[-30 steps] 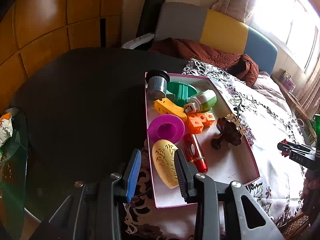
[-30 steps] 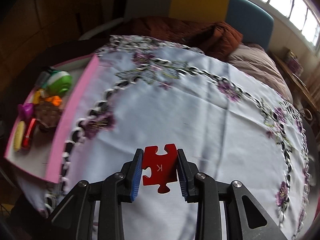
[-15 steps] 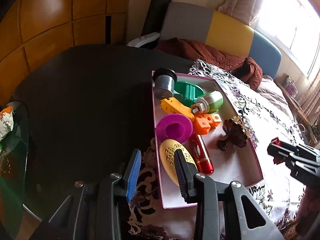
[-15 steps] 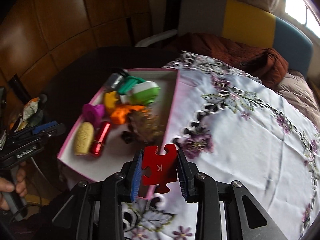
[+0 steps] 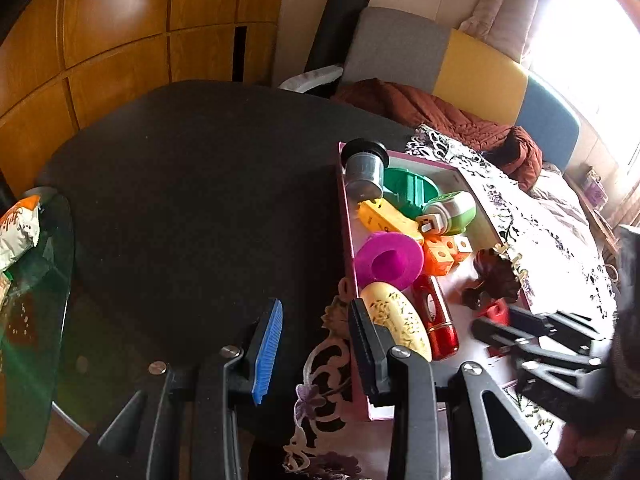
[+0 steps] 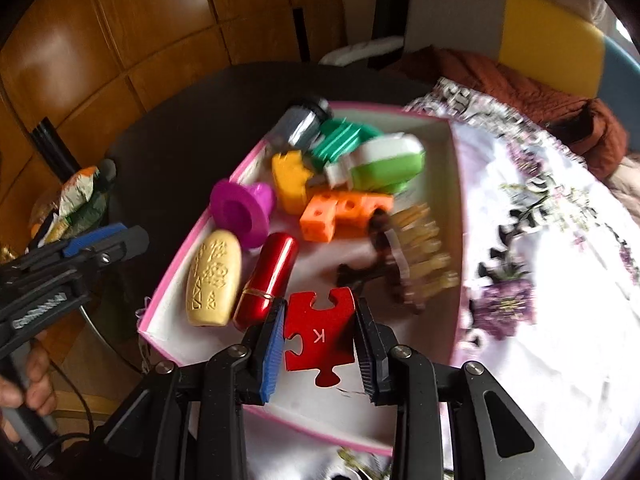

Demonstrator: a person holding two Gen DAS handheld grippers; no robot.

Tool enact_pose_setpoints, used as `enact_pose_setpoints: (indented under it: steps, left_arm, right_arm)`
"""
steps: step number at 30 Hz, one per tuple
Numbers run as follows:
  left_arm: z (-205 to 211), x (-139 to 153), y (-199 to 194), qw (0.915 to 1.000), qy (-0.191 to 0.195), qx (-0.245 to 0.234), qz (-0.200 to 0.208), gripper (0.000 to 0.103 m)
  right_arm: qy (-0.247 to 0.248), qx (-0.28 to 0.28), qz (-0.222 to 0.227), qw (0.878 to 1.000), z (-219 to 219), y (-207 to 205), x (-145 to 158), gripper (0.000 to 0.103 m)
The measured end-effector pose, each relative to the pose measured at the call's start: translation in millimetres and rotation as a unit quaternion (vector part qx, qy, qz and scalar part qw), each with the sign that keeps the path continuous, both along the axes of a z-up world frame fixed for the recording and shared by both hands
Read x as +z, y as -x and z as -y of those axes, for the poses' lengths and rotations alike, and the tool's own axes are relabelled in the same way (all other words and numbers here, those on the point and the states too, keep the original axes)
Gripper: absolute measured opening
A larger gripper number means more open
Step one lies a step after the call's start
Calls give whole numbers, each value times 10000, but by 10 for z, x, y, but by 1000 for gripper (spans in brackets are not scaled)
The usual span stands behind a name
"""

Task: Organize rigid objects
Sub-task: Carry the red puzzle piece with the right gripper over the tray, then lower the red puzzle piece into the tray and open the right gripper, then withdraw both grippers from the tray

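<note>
My right gripper (image 6: 319,334) is shut on a red puzzle piece (image 6: 320,330) marked K and holds it over the near end of the pink box (image 6: 200,240). The box holds several toys: a cream oval piece (image 6: 214,282), a red tube (image 6: 268,280), a magenta spool (image 6: 242,208), orange cubes (image 6: 340,216), a brown comb (image 6: 404,268) and a green-white item (image 6: 390,164). My left gripper (image 5: 316,344) is open and empty, beside the box's near left corner (image 5: 348,280). The right gripper (image 5: 532,336) shows in the left wrist view.
The box sits on a dark round table (image 5: 192,184) partly covered by a floral cloth (image 6: 560,280). A glass side table (image 5: 36,280) with snack bags is at the left. A sofa (image 5: 460,64) with a brown blanket stands behind.
My right gripper has carried the red puzzle piece leftward from over the cloth to above the box's near end. The left gripper stays open and has shifted slightly.
</note>
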State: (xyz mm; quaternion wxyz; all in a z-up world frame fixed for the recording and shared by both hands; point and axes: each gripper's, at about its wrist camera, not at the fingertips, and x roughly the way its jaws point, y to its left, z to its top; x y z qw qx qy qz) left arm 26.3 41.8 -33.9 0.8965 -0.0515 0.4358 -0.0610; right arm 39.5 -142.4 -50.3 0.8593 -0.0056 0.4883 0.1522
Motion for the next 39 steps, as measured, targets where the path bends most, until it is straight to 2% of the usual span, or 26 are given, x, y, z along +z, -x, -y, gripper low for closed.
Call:
enact_pose_setpoints:
  steps: [3,8,10,13,16,25,27,28,30,34,36,39]
  left_arm:
    - [-7,-16,1,10000,-11,-6,-20,34]
    - [-24,-23,1,10000,-18,1,-29,34]
    - [-16,-25,5,10000,-31,-6,-27,34]
    - [3,-23,6,10000,-62,-13,-17,34]
    - [15,-11,15,10000,-97,-3,4,34]
    - [71,19,53,9997,-219,79,72,34]
    - [96,38,74,9996,-264,52,115,38]
    - [110,54,89,9995,-285,47,152,41]
    - [142,102,125,9991,-340,61,249,42]
    - [225,217,213,9978,-465,54,468,42]
    - [253,261,265,9976,-437,22,535,42]
    - [327,342,350,9956,-590,16,727,48]
  right_arm:
    - [247,-75,-52,9997,-63,-57,-158,33]
    - [634,17,178,9978,-135,-21,-193,38]
    - [577,-23,164,9982,-115,-23,-197,39]
    - [480,-117,116,9987,-69,-23,-184,50]
    - [382,-187,169,9990,-11,25,-119,52]
    - [281,-509,733,9956,98,218,125,56]
    - [359,-647,923,9930,103,265,190,57]
    - [402,-740,1034,9911,113,289,227,59]
    - [465,-932,1248,9867,127,324,286,74]
    - [549,-1259,1564,9781,164,382,363,81]
    - [522,-1440,1648,9743,214,380,400,89]
    - [443,-1619,1696,9711,281,357,469,92]
